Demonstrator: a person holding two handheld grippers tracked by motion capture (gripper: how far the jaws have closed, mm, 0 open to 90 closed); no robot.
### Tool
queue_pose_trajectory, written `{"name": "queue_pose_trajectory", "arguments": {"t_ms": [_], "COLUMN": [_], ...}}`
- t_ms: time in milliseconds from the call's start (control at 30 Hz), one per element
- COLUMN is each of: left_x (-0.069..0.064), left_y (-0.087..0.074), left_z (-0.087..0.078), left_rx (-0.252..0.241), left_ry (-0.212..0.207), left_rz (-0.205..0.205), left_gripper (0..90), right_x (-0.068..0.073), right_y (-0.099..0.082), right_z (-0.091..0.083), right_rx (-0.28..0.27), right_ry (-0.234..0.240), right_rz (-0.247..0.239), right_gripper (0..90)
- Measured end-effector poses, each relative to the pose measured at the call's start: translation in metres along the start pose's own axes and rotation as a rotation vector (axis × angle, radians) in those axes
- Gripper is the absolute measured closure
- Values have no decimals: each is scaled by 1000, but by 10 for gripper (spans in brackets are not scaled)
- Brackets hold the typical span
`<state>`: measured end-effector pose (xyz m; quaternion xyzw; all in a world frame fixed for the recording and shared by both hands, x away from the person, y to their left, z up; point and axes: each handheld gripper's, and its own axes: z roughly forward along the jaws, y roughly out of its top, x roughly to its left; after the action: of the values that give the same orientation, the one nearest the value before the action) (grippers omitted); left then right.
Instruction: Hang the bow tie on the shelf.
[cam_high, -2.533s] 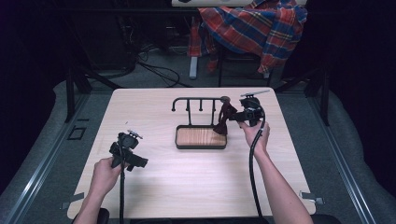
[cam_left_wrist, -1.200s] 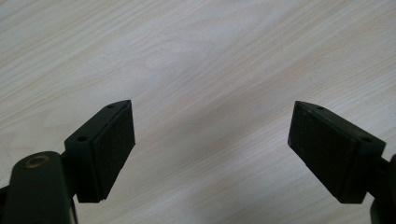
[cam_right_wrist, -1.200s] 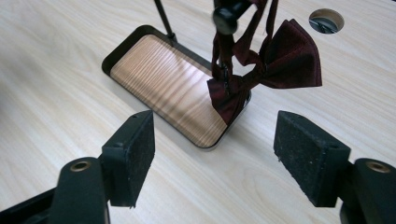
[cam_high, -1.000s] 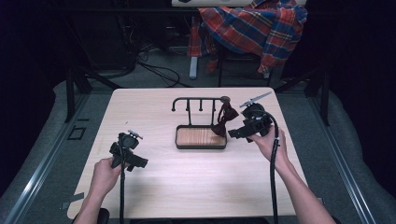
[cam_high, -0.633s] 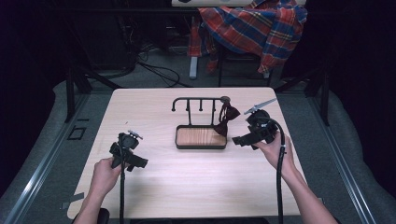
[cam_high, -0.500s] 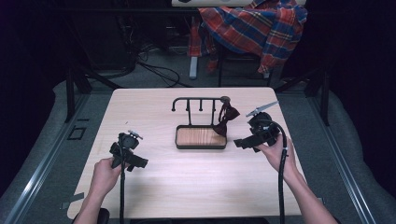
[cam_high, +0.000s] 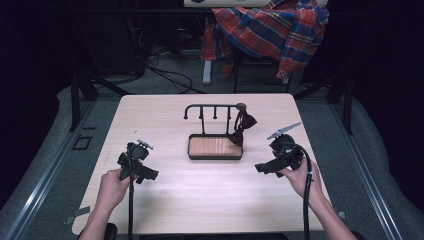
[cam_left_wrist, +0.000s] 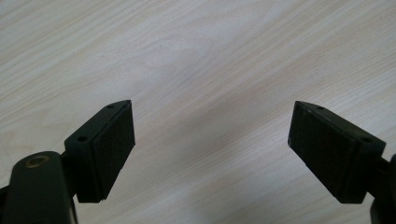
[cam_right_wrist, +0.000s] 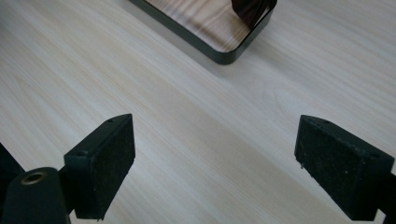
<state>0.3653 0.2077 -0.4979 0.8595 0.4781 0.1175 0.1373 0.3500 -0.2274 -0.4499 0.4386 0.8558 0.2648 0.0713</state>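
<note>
**Two grippers parted over the table, one dark item hung on the rack**

Count, high view: one light wooden table (cam_high: 165, 120); two hand-held grippers; one black metal rack (cam_high: 212, 107) fixed to one tray (cam_high: 215, 156) with a wood-grain floor; one dark reddish-brown item (cam_high: 243, 125) on that rack. Behind the table, one plaid cloth (cam_high: 272, 30) draped over a chair.

Left gripper (cam_high: 150, 173): held in the person's left hand (cam_high: 114, 184) near the front left of the table, well apart from the tray. In the left gripper view its two black jaws stand wide apart, nothing between them, bare wood grain below. One cable (cam_high: 131, 210) runs from it back toward the person.

Right gripper (cam_high: 260, 168): held in the right hand (cam_high: 299, 175) at the front right, near the tray's right end but not touching it. In the right gripper view the two jaws are likewise spread wide and empty; one rounded tray corner (cam_right_wrist: 224, 56) lies ahead of them, with a dark edge of the hanging item (cam_right_wrist: 250, 7) at the top of the frame. One grey plate (cam_high: 284, 131) sticks up from the gripper's top.

Rack: a horizontal bar with small pegs hanging under it; I count about three pegs, though they are small and hard to tell. The dark item hangs from the bar's right end, its lower part reaching the tray's right rim. What the item is, I cannot tell.
</note>
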Motion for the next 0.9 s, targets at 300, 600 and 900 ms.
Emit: {"name": "queue_pose_trajectory", "arguments": {"t_ms": [300, 600, 900], "left_x": [0, 0, -2], "left_y": [0, 0, 1], "left_z": [0, 1, 1], "left_rx": [2, 5, 7], "left_ry": [-1, 0, 1], "left_rz": [0, 3, 13], "left_gripper": [148, 148, 148], "right_x": [4, 3, 4], "right_y": [-14, -32, -47], "right_z": [5, 16, 34], "right_rx": [59, 126, 222], "right_ry": [8, 17, 22], "right_rz": [-15, -9, -9], "right_gripper": [112, 103, 104]}}
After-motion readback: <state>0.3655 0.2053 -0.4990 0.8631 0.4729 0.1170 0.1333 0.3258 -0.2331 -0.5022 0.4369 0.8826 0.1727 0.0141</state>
